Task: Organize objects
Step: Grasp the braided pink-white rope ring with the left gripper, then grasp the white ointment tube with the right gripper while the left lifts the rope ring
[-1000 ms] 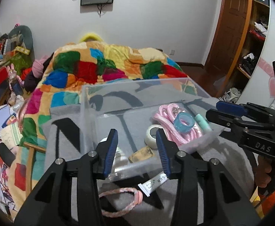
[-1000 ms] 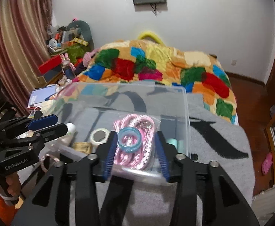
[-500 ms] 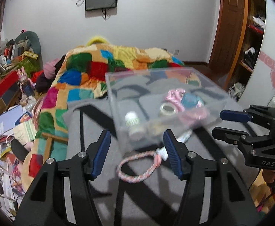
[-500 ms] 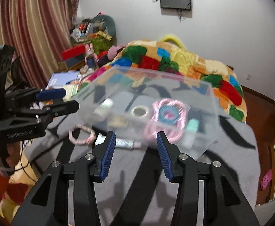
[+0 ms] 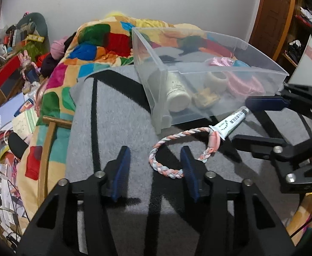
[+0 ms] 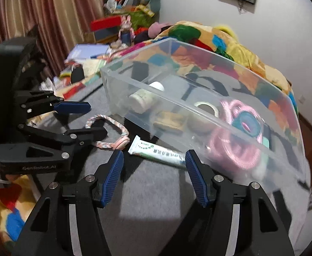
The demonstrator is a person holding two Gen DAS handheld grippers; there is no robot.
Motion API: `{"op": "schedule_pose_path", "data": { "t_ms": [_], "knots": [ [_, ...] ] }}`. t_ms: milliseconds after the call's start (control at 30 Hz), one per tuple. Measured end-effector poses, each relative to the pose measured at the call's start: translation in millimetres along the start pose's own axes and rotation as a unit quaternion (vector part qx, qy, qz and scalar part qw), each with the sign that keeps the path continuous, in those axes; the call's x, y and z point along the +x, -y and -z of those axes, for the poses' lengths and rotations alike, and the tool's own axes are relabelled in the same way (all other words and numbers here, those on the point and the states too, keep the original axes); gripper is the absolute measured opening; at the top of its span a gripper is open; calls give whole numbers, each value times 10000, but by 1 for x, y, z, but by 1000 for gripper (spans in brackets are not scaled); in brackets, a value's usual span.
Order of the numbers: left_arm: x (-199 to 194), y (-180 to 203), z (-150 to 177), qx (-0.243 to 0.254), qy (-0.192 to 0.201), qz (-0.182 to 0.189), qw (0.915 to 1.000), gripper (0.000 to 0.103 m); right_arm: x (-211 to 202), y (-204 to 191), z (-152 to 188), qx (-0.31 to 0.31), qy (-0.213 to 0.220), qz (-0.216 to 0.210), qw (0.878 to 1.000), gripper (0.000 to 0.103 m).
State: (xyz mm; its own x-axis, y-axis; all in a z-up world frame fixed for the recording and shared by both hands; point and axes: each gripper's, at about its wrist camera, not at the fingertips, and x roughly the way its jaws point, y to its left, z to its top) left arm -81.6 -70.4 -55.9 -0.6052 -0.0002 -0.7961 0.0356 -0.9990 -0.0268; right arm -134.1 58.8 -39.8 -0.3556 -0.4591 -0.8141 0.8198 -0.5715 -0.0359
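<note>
- The left hand-held gripper (image 5: 156, 166) has its blue-padded fingers apart and holds nothing; it hangs just in front of the clear plastic bin (image 5: 209, 72), over the grey blanket (image 5: 113, 111).
- The right hand-held gripper (image 6: 154, 177) also has its fingers spread and empty, near the bin's long front wall.
- The bin, the landmark here, rests on the grey blanket, which lies over a bed with a patchwork quilt (image 5: 104, 40).
- Inside the bin lie a white bottle (image 6: 144, 98) on its side, a tan packet (image 6: 169, 120), a roll of tape (image 6: 205, 112), a coil of pink rope (image 6: 235, 149) and a blue ring (image 6: 246, 123) on top of the rope.
- Outside the bin, just in front of its wall, lies a white tube (image 6: 158, 150) with green print.
- A braided pink-and-white loop (image 5: 181, 151) lies beside the tube on the blanket, in front of the bin's corner, touching the tube's end.
</note>
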Motion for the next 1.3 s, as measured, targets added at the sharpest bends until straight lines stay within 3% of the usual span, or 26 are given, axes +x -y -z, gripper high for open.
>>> {"op": "schedule_pose_path", "data": {
  "t_ms": [133, 300, 400, 433, 467, 500, 767, 867, 967, 1067, 1167, 1300],
  "knots": [
    [-7, -1, 7, 4, 62, 190, 9998, 16, 15, -8, -6, -375, -272, 42, 9989, 57],
    [-18, -3, 18, 35, 117, 327, 9994, 9, 14, -14, -3, -630, -444, 132, 9969, 59],
    [-28, -1, 28, 94, 174, 417, 9989, 9, 5, -15, 3, -635, -530, -13, 9966, 56],
    [-31, -1, 30, 106, 189, 436, 9988, 8, 5, -14, 7, -561, -693, -339, 9954, 51],
    [-34, -1, 33, 115, 207, 458, 9987, 8, 5, -13, 11, -475, -837, -600, 9935, 39],
    [-37, -1, 36, 113, 236, 480, 9985, 8, 2, -13, 16, -462, -769, -557, 9944, 38],
    [-61, -5, 39, -1, 514, 539, 9972, 8, -21, -11, 14, -427, -71, -50, 9990, 46],
    [-60, -8, 35, -19, 517, 512, 9973, 8, -7, -12, -1, -661, -123, 130, 9977, 54],
    [-55, -9, 33, 28, 471, 511, 9976, 8, 14, -8, -10, -801, -405, 246, 9957, 54],
    [-52, -10, 34, 32, 447, 537, 9976, 17, 23, -2, -11, -658, -592, 31, 9961, 55],
    [-52, -9, 36, 45, 459, 506, 9977, 25, 23, 13, -6, -239, -920, -670, 9932, 57],
    [-54, -8, 34, 90, 523, 585, 9969, 27, 9, 12, 6, -266, -812, -723, 9937, 55]
  ]
}}
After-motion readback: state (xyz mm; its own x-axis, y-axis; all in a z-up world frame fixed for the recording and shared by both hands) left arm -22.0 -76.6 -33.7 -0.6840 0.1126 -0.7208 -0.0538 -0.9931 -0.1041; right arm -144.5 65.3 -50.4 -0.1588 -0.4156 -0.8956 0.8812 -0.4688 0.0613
